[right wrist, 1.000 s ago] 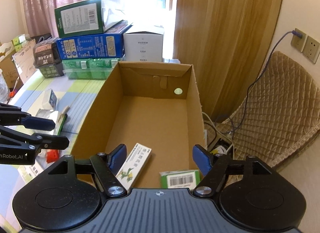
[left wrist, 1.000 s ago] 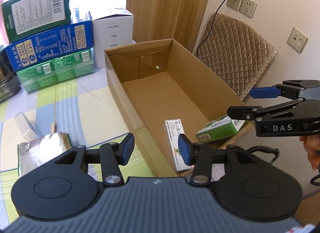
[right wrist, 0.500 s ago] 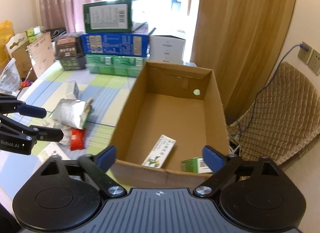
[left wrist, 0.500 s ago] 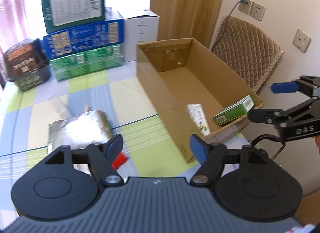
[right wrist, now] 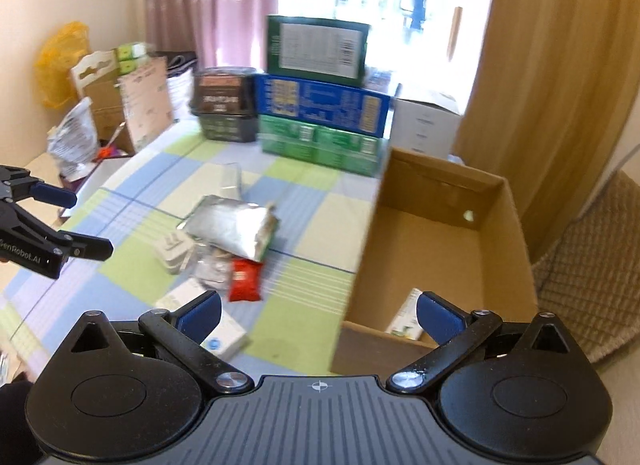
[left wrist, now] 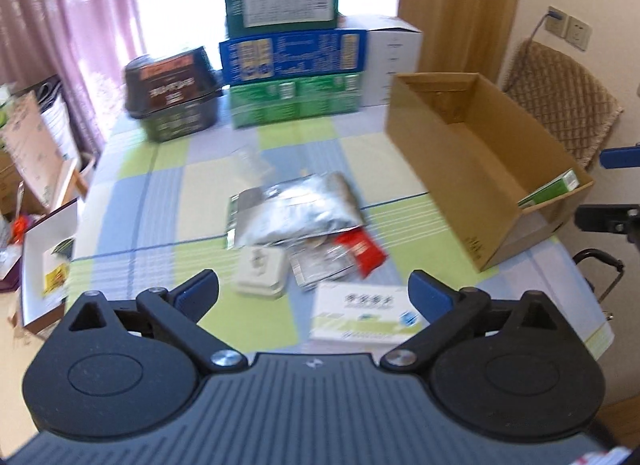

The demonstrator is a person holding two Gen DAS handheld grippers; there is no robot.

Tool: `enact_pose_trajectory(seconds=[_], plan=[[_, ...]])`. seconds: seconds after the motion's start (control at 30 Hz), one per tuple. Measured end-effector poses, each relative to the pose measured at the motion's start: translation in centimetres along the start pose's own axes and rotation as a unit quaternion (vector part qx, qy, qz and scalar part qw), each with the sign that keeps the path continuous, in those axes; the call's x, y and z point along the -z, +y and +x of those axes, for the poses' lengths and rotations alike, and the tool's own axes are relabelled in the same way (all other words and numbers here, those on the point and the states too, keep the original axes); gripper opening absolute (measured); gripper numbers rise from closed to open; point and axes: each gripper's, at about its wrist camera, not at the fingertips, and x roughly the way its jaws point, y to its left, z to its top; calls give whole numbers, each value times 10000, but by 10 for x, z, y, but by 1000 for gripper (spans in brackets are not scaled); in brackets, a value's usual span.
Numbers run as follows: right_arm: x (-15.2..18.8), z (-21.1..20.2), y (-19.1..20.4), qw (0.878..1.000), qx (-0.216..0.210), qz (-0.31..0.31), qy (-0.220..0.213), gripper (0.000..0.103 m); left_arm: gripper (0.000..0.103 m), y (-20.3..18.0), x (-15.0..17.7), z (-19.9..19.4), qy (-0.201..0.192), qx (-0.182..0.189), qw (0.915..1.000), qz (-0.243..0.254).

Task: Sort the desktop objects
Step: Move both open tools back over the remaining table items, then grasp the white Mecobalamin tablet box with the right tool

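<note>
Hovering both grippers empty: left gripper (left wrist: 314, 291) fingers opening, right gripper (right wrist: 318, 309) fingers opening too. Clutter pile mid-bench: foil pouch (left wrist: 292, 209), red sachet (left wrist: 362, 251). Cardboard box (left wrist: 480, 169) at right edge. Overlapped items risked double-grab.

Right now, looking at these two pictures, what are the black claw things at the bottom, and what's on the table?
They are hand-held grippers, one in each of a person's hands; no robot arm is involved. Each carries a camera looking forward along its two blue-padded fingers.

One picture is from the left gripper, whose jaws are opening; the other from the right gripper, whose jaws stand wide. Neither holds anything.

On the checked tablecloth lie a silver foil pouch, a red sachet, a white plug adapter and a white medicine box. Beside them stands an open cardboard box, already holding a white carton and a green carton. Larger boxes are stacked behind.
</note>
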Motion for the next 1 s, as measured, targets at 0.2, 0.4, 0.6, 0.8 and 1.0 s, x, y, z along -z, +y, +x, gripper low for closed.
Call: enact_pose_trajectory(seconds=[0.2, 0.4, 0.6, 0.8, 1.0], plan=[[1, 5, 26, 9993, -244, -271, 15, 101, 101, 29, 21, -8, 122, -101, 9999, -67], [7, 21, 51, 9957, -553, -726, 138, 101, 101, 42, 33, -2, 235, -39, 9997, -11], [16, 48, 67, 9891, -868, -1143, 337, 101, 101, 46, 43, 20, 425, 83, 9988, 244], [27, 89, 75, 9763, -1430, -1500, 630, 101, 101, 52, 49, 49, 631, 267, 9971, 344], [31, 136, 84, 9627, -1615, -1927, 1003, 101, 101, 57, 48, 82, 822, 436, 9942, 533]])
